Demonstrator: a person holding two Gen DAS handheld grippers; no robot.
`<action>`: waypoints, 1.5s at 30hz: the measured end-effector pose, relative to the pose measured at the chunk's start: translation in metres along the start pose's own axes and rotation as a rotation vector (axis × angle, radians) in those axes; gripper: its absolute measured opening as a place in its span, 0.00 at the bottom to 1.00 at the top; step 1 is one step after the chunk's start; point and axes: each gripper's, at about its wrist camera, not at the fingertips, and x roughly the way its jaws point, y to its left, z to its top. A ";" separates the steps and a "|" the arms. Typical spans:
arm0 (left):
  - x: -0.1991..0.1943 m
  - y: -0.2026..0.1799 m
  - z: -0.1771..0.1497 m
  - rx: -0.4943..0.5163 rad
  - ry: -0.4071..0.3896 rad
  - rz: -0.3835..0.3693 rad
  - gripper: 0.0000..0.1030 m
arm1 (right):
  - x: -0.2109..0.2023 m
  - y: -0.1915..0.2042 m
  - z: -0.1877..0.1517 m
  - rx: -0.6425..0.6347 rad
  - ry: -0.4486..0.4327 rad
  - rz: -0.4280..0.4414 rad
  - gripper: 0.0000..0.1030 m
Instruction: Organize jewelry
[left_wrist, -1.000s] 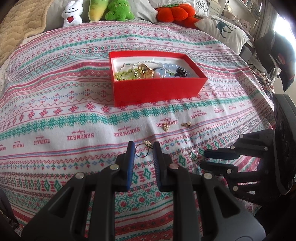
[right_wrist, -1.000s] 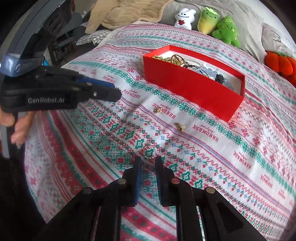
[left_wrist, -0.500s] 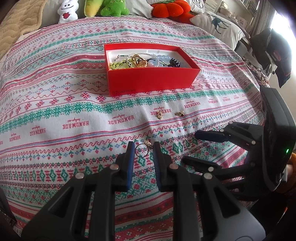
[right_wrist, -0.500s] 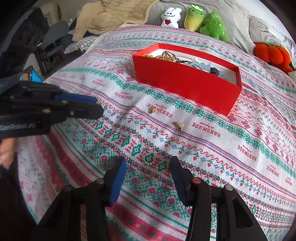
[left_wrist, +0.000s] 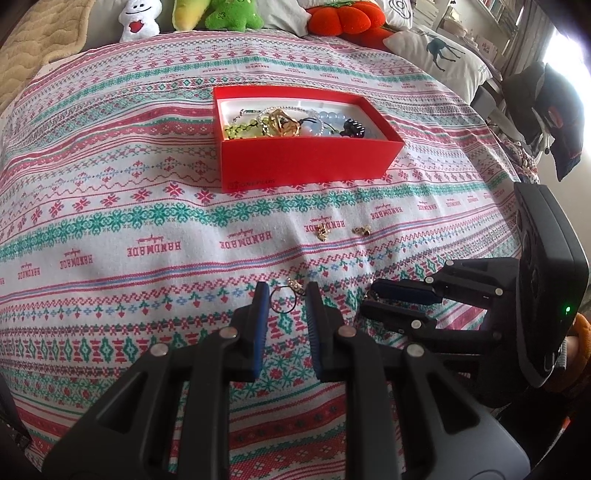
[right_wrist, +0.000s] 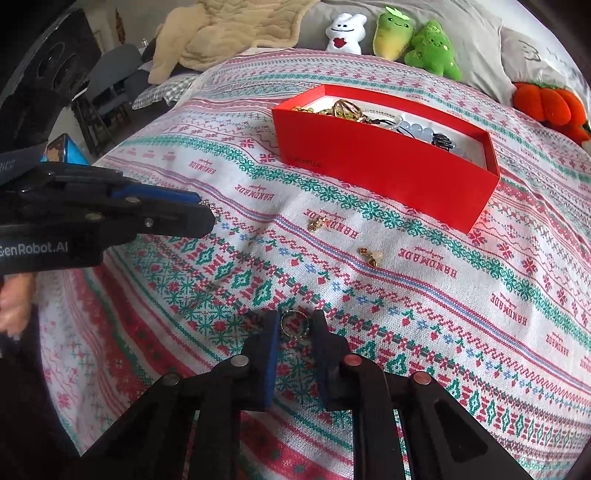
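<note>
My left gripper (left_wrist: 283, 301) has a thin dark ring w/ a sparkly bit (left_wrist: 283, 305) sitting between the blue pads; the pads look to just touch its rim, so I read that as a light grip. My right gripper (right_wrist: 295, 325) is closing its jaws on a small silvery ring (right_wrist: 294, 324), which sits between the fingers w/ both pads against it, down on the patterned bedspread (right_wrist: 480, 350). The 2 grippers are side by side, near each other. A bit further out, 2 small gold earrings lie apart on the spread: one (right_wrist: 317, 223) by the "HANDMADE" print, the other (right_wrist: 370, 255) to its right. Beyond them the red box (left_wrist: 306, 158) stands open w/ beads, a gold pendant & bracelets inside. Far back: plush toys (right_wrist: 406, 40) along the pillows, & a beige blanket (right_wrist: 221, 33).
</note>
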 end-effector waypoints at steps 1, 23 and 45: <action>0.000 0.000 0.000 -0.001 0.000 0.001 0.21 | -0.001 0.000 0.000 0.000 -0.002 0.000 0.16; -0.013 -0.011 0.054 -0.015 -0.132 0.014 0.21 | -0.035 -0.034 0.051 0.065 -0.116 -0.035 0.16; 0.035 -0.006 0.116 -0.043 -0.177 0.116 0.21 | -0.008 -0.101 0.120 0.185 -0.137 -0.050 0.16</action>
